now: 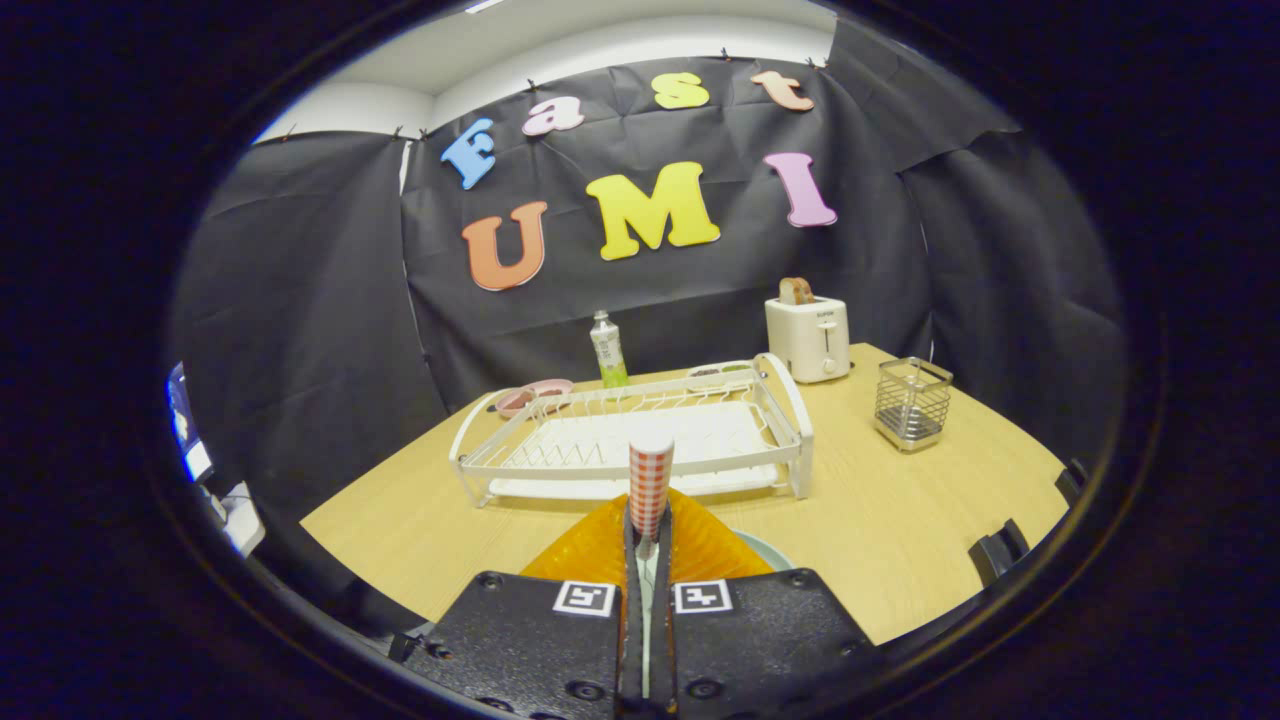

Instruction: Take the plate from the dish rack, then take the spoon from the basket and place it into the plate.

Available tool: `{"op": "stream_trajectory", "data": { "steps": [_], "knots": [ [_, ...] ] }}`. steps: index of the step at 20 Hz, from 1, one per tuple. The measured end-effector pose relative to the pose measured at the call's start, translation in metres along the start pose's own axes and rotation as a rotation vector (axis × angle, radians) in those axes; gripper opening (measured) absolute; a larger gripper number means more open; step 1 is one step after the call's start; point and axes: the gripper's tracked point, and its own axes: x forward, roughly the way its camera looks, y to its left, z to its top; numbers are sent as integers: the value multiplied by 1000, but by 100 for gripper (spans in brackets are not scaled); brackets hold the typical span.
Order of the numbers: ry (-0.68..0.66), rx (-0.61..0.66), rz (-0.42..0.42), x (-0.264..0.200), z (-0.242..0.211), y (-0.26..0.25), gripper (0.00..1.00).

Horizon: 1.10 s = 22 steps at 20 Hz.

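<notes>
My gripper is shut on the spoon. The spoon's red-and-white checked handle stands up between the fingers, and its bowl end is hidden below them. Under the fingers a pale plate lies on the wooden table; I see just a sliver of its rim to the right. Beyond the fingers stands the white dish rack, with nothing in it. The wire basket stands to the right of the rack, apart from it.
A white toaster with a slice of bread in it stands behind the rack's right end. A green-labelled bottle and a pink bowl stand behind the rack's left part. Black clips sit on the table's right edge.
</notes>
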Motion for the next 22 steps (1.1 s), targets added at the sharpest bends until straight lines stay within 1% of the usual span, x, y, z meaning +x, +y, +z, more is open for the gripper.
{"op": "stream_trajectory", "data": {
  "steps": [7, 11, 13, 17, 20, 22],
  "knots": [
    [28, 0, 23, 13, -12, 5, 12],
    [25, 2, 26, 13, -5, 0, 17],
    [-4, -3, -4, 11, 3, -11, 37],
    [-65, -16, -46, 9, 22, -27, 72],
    [-118, -47, -70, 3, 39, -33, 91],
    [-152, -83, -84, -2, 47, -35, 100]
  ]
}}
